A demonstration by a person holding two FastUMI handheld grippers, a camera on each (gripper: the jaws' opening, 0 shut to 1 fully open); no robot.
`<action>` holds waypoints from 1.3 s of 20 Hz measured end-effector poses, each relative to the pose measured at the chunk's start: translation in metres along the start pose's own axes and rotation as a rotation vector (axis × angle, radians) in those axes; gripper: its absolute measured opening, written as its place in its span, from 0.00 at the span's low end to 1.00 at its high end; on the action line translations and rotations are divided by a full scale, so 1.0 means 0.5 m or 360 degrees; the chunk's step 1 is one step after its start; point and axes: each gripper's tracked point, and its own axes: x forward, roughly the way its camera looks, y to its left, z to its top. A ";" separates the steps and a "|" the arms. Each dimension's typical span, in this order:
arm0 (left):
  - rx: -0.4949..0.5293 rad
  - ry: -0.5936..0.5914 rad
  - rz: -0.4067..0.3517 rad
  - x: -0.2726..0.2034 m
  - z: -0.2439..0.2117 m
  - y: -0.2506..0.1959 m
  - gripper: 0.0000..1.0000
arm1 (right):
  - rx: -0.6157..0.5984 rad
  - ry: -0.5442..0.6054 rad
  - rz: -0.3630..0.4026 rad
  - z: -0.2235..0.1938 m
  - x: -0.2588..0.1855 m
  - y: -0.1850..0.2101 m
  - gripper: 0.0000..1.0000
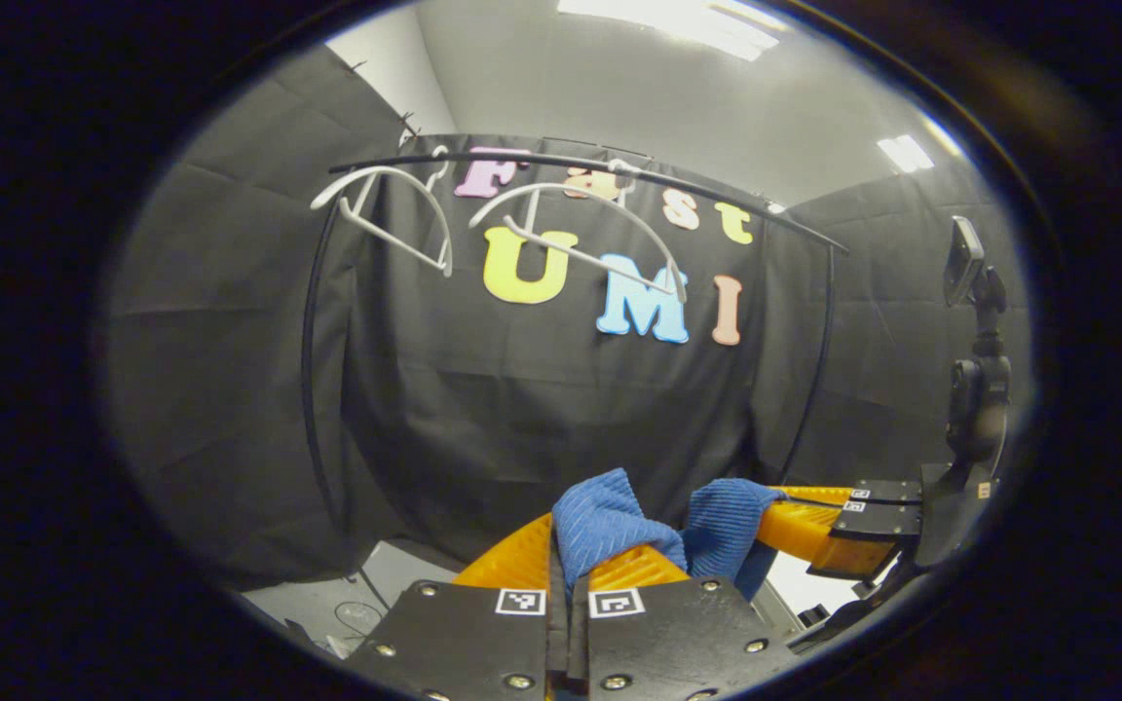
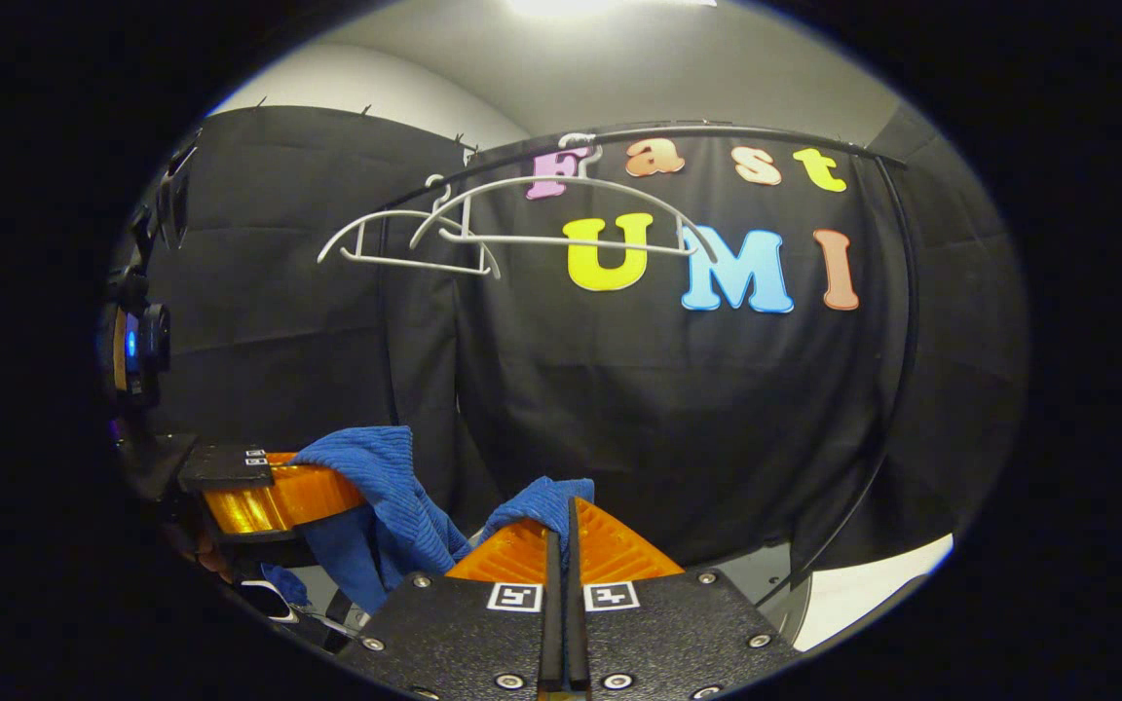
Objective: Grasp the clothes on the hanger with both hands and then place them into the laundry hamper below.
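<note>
Holding the blue cloth (image 1: 610,526) pinched at the tips of your left gripper (image 1: 568,574) and right gripper (image 2: 561,540), both clamped nearly closed on it, you've got it off the bare hangers (image 2: 483,229) on the rail (image 1: 571,166) behind; lowering into the hamper remains.

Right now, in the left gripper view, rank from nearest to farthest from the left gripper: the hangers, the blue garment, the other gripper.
1. blue garment, pinched in the left gripper.
2. right gripper, low right, holding the garment's other end.
3. hangers, high on the rail, bare; too close to rank apart.
</note>
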 end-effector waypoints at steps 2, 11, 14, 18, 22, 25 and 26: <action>0.0002 0.0057 0.0033 -0.003 -0.042 0.014 0.01 | -0.0011 0.0080 -0.0006 -0.047 0.003 -0.004 0.01; -0.0017 0.0355 0.0126 0.012 -0.237 0.029 0.01 | -0.0110 0.0417 -0.0026 -0.248 -0.005 -0.014 0.01; 0.0036 0.0443 0.0127 0.018 -0.308 0.033 0.01 | -0.0137 0.0507 -0.0030 -0.293 -0.001 -0.016 0.02; 0.0052 0.0591 0.0119 0.001 -0.386 0.043 0.03 | -0.0151 0.0626 -0.0035 -0.350 0.002 -0.023 0.03; 0.0078 0.0770 0.0141 -0.002 -0.465 0.048 0.20 | -0.0151 0.0767 -0.0077 -0.408 -0.016 -0.038 0.06; 0.0097 0.0770 0.0199 -0.020 -0.459 0.063 0.56 | -0.0114 0.0790 -0.0056 -0.419 -0.029 -0.033 0.23; 0.0093 0.0746 0.0215 -0.019 -0.446 0.067 0.68 | -0.0106 0.0755 -0.0059 -0.409 -0.029 -0.033 0.34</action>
